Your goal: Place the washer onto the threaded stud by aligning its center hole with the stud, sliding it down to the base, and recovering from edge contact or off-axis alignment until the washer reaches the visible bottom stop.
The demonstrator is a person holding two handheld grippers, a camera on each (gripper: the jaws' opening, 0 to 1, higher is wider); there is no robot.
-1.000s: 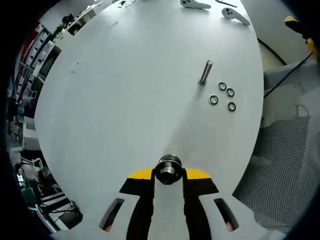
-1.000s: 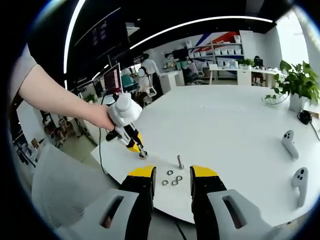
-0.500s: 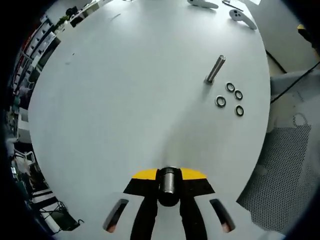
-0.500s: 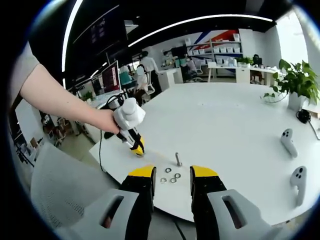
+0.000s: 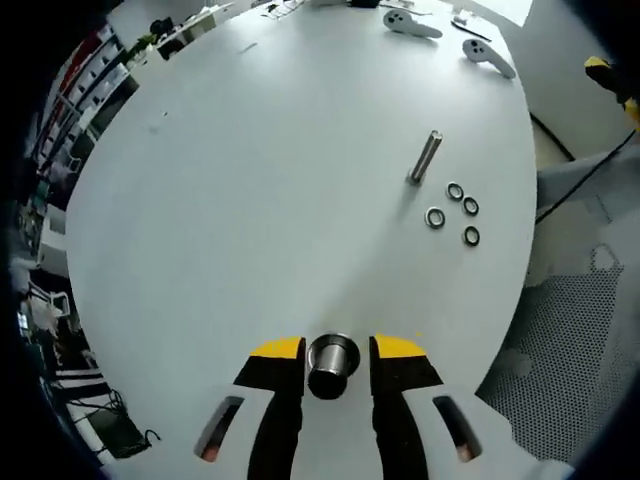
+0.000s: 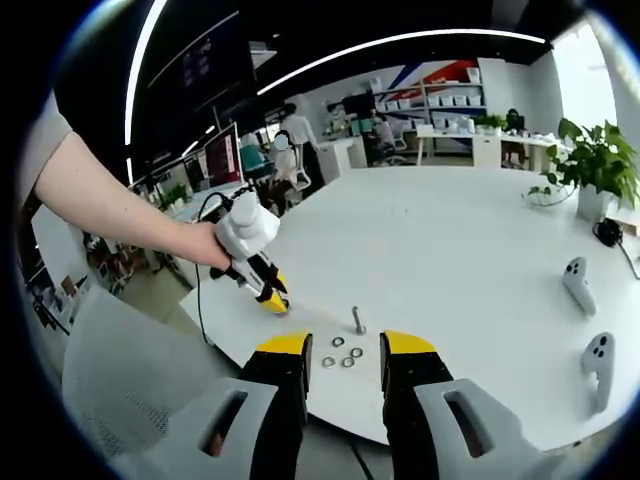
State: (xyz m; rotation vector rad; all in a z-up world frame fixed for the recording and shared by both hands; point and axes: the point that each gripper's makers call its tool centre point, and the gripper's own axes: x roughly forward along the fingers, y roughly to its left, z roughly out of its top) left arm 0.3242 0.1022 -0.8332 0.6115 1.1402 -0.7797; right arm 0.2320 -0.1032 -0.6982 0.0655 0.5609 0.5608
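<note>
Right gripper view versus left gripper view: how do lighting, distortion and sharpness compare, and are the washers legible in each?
Left gripper view: even, soft light on the white table, faint shadows, strong fisheye curve at its edge; stud and four washers crisp. Right gripper view: bright ceiling light strips, window glare at upper right, bent room lines; washers tiny but distinguishable.
</note>
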